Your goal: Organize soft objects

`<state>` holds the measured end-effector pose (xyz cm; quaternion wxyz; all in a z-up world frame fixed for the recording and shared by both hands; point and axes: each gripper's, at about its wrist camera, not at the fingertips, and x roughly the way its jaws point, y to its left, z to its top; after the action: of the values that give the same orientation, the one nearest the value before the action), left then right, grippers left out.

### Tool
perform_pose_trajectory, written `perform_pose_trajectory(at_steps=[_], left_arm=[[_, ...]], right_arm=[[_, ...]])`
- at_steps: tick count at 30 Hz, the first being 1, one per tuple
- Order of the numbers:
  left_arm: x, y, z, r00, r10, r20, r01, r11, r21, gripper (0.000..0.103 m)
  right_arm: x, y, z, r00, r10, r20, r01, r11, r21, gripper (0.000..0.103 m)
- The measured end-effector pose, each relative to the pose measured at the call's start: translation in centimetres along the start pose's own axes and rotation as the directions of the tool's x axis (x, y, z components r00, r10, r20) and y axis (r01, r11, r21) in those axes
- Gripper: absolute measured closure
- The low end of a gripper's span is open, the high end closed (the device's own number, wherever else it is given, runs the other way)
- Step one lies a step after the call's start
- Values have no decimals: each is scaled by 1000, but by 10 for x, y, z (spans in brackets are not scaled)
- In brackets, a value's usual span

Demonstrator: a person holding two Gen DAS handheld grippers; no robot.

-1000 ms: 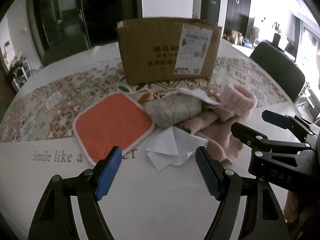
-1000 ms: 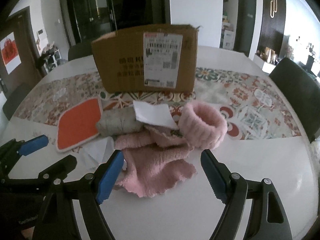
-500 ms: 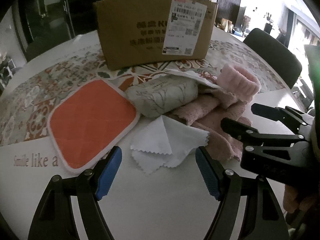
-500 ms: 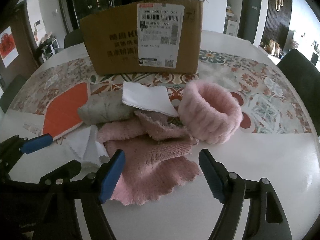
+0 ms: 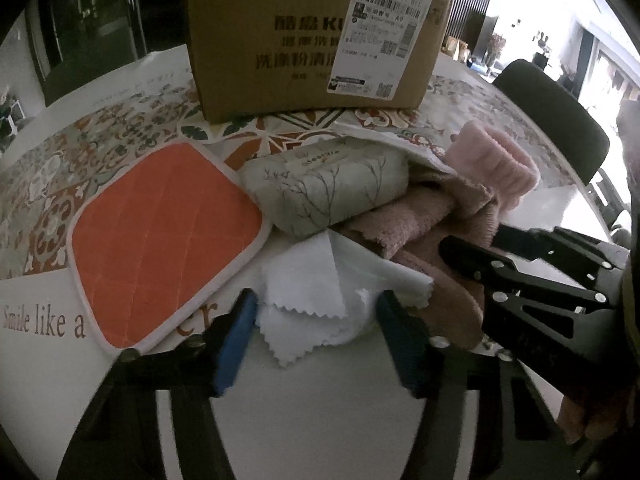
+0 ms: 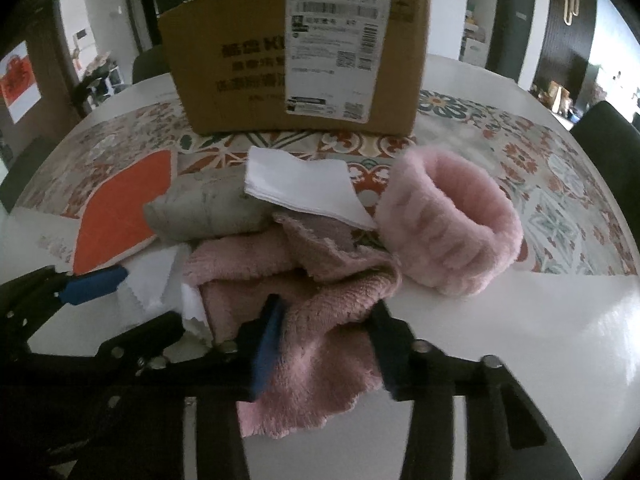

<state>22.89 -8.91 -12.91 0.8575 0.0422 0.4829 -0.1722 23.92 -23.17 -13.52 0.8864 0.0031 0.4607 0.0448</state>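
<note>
A pile of soft things lies before a cardboard box (image 5: 312,36). My left gripper (image 5: 316,328) is open, its blue pads on either side of a white zigzag-edged cloth (image 5: 320,304). My right gripper (image 6: 326,344) is open, its pads astride a pink towel (image 6: 316,312); the towel also shows in the left wrist view (image 5: 420,232). An orange quilted pad (image 5: 164,240) lies left. A grey printed tissue pack (image 5: 328,188) sits mid-pile under a white folded cloth (image 6: 300,188). A pink fluffy band (image 6: 452,220) stands at right.
The table (image 6: 520,340) is white with a patterned runner (image 6: 540,168) under the box. The words "Smile like a" (image 5: 44,320) are printed near the left edge. A dark chair (image 5: 556,112) stands at the far right, another (image 6: 608,136) past the table's right side.
Both grippers have moved forward and down into the pile. The left pads now flank the white cloth and the right pads flank the pink towel. Both jaws look narrower than before.
</note>
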Motion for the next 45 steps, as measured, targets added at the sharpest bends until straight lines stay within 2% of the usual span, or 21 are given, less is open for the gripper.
perform_pose_trajectory(at_steps=[1,2,3,5,8,18,26,45], left_arm=[[-1,1,0,1000,-11,6,11,1000,-4,56],[-1,2,0,1000,-19,9,19,1000,-8,65],[-1,3,0,1000,-24,10,24,1000,-13,75],[-1,4,0,999,-35,10,36,999,-24,86],[-4,5,-2,999,-45,23,46,998,-35,91],[-41,2,-3,992,-47,121,50,998,-26,93],[-75,-4,1,979,-14,202,17,1000,-12,93],[-145,-15,11,930,28,366,-26,1000,-10,93]], right_arm=[[0,1,0,1000,7,1,-7,1000,-1,75],[0,1,0,1000,15,1,-15,1000,-1,80],[-1,1,0,1000,24,1,-24,1000,2,81],[-1,2,0,999,43,-2,-43,999,13,85],[-7,1,-1,997,76,5,-76,996,37,87],[-43,12,1,988,129,81,-131,991,29,87],[-72,12,6,978,140,152,-148,988,38,88],[-146,14,19,938,132,321,-149,988,30,88]])
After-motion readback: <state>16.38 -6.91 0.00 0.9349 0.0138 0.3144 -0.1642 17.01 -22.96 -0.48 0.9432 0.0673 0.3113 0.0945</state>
